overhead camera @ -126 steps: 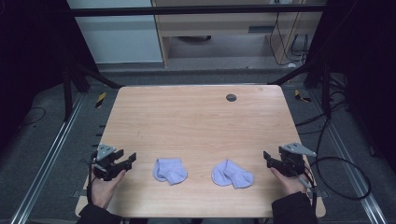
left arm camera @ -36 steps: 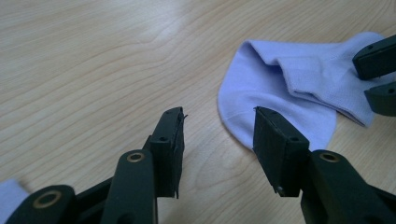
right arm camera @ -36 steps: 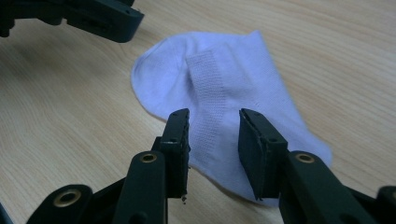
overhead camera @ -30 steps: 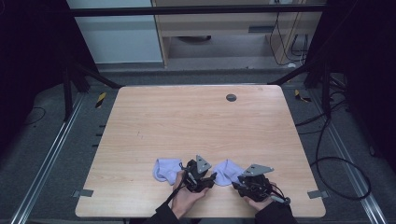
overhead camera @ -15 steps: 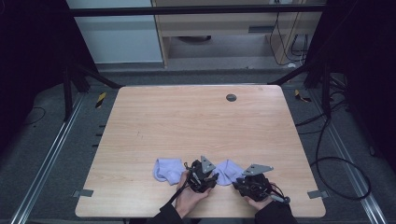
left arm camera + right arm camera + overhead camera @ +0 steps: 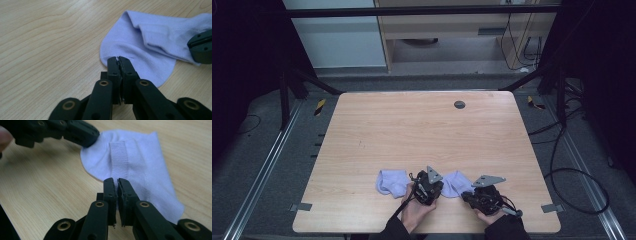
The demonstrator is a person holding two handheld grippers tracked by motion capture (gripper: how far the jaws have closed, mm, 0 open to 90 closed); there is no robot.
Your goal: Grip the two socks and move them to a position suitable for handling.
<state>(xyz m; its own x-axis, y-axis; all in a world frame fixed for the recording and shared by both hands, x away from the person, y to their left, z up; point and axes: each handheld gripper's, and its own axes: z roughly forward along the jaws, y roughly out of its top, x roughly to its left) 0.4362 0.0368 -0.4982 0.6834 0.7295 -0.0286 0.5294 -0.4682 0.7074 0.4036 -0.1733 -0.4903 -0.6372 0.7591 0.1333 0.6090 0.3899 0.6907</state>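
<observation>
Two pairs of tongs now sit together at the near edge of the pale wooden table (image 6: pixel 422 130), where a few seconds ago they rested far apart at its left and right sides. Both have come in on the same small lavender knitted sock (image 6: pixel 454 183), the right-hand one of a pair. The other lavender sock (image 6: pixel 391 181) lies untouched just to the left of the left hand.

From the left gripper view, the left tongs (image 6: pixel 118 60) are pressed together on the rounded edge of that sock, with a sliver of fabric caught at the tips. From the right gripper view, the right tongs (image 6: pixel 115 182) are likewise nearly closed, pinching the sock at its near edge just below the ribbed band (image 6: pixel 118 157), only a thin slit showing between the jaws.

Over the last second the hands barely shifted, so I'd judge the reach is finished and the grip is taken. With both ends held, the sock looks ready to be lifted or laid over its mate.
</observation>
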